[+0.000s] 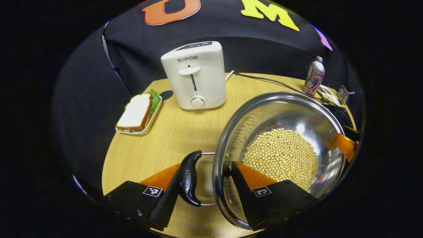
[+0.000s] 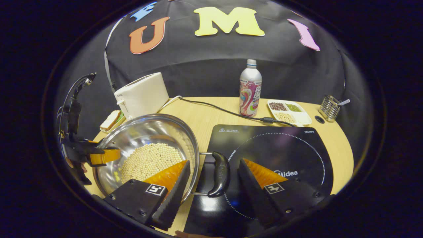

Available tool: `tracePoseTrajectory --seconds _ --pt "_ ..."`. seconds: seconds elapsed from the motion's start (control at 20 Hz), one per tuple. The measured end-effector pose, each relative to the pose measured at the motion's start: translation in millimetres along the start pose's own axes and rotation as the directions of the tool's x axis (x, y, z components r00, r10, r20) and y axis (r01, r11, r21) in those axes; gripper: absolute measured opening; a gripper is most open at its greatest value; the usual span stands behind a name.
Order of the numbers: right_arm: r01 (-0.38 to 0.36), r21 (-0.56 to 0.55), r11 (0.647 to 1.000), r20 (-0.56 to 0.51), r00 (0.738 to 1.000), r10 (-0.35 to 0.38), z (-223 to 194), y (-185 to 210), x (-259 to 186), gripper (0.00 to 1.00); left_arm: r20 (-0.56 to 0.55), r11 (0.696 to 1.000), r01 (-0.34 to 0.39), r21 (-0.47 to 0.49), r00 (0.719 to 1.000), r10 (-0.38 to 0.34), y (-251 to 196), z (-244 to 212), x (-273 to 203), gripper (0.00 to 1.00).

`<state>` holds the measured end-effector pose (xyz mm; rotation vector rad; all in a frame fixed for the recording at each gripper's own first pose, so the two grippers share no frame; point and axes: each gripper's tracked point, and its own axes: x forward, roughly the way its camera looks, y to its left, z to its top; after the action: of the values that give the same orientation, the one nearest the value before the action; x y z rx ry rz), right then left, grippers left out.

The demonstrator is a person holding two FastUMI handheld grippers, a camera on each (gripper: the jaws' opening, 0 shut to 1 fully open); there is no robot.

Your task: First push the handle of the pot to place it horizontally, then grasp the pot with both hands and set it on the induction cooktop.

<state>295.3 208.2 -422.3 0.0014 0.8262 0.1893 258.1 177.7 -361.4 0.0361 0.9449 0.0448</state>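
A steel pot (image 1: pixel 290 109) holding soybeans (image 1: pixel 281 155) has a black handle (image 1: pixel 189 180) on each side. My left gripper (image 1: pixel 205 163) straddles one handle, with one finger outside against it and the other inside the pot wall. In the right gripper view the pot (image 2: pixel 145 132) sits left of the black induction cooktop (image 2: pixel 281 148), and its near handle (image 2: pixel 220 175) hangs over the cooktop's left edge. My right gripper (image 2: pixel 214 161) clasps that handle and the rim the same way. The left gripper (image 2: pixel 99 155) is at the far rim.
A white toaster (image 1: pixel 195 76) and a sandwich on a small tray (image 1: pixel 137 112) stand at the back left. Behind the cooktop are a drink bottle (image 2: pixel 250 89), a divided dish of beans (image 2: pixel 289 112), a wire holder (image 2: pixel 330 107) and a power cable (image 2: pixel 224 110).
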Motion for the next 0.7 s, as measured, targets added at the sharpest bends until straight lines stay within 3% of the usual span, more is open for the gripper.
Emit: tracePoseTrajectory --seconds 0.05,0.1,0.15,0.2,0.35,0.4,0.45,0.6,0.65,0.7 --pt "-0.013 -0.014 1.0 0.011 1.0 0.013 1.2 4.4 1.4 0.78 -0.001 0.999 0.029 -0.021 1.0 -0.029 -2.9 -0.3 1.6 0.82" --pt "0.002 -0.007 1.0 0.014 1.0 -0.002 6.2 -0.1 -1.1 0.77 0.006 0.998 0.044 -0.034 0.999 -0.044 -2.9 0.7 -1.7 0.86" --pt "0.008 -0.011 1.0 -0.005 1.0 -0.008 3.9 4.2 7.9 0.63 0.001 0.998 0.055 -0.027 0.999 -0.055 -4.3 -0.6 0.6 0.82" --pt "0.013 -0.022 1.0 -0.003 1.0 -0.013 1.3 3.0 4.6 0.61 0.014 0.998 0.057 -0.009 0.998 -0.057 -4.7 1.0 0.2 0.7" --pt "0.017 -0.044 0.999 -0.017 1.0 -0.018 2.6 3.0 3.4 0.59 0.016 0.998 0.067 -0.004 0.998 -0.067 -2.5 4.1 -1.9 0.77" --pt "0.017 -0.048 0.999 -0.024 1.0 -0.018 2.9 3.5 2.2 0.58 0.004 0.998 0.066 -0.005 0.998 -0.066 -2.5 2.2 -0.5 0.65" --pt "0.016 -0.066 0.998 -0.033 0.999 -0.018 2.9 5.0 0.5 0.54 -0.004 0.998 0.062 -0.003 0.998 -0.062 -1.4 0.8 -1.5 0.65" --pt "0.003 -0.059 0.998 -0.053 0.999 -0.006 -0.4 7.5 -4.0 0.56 -0.016 0.999 0.048 0.001 0.999 -0.048 0.8 -0.1 -10.4 0.65" --pt "-0.001 -0.06 0.998 -0.052 0.999 -0.002 0.6 11.0 -11.6 0.54 -0.012 0.999 0.044 0.011 0.999 -0.044 2.7 -0.2 -17.6 0.7" --pt "-0.004 -0.069 0.998 -0.048 0.999 0.001 4.7 11.5 -19.9 0.56 -0.002 0.999 0.038 0.016 0.999 -0.038 4.0 1.8 -27.6 0.65"
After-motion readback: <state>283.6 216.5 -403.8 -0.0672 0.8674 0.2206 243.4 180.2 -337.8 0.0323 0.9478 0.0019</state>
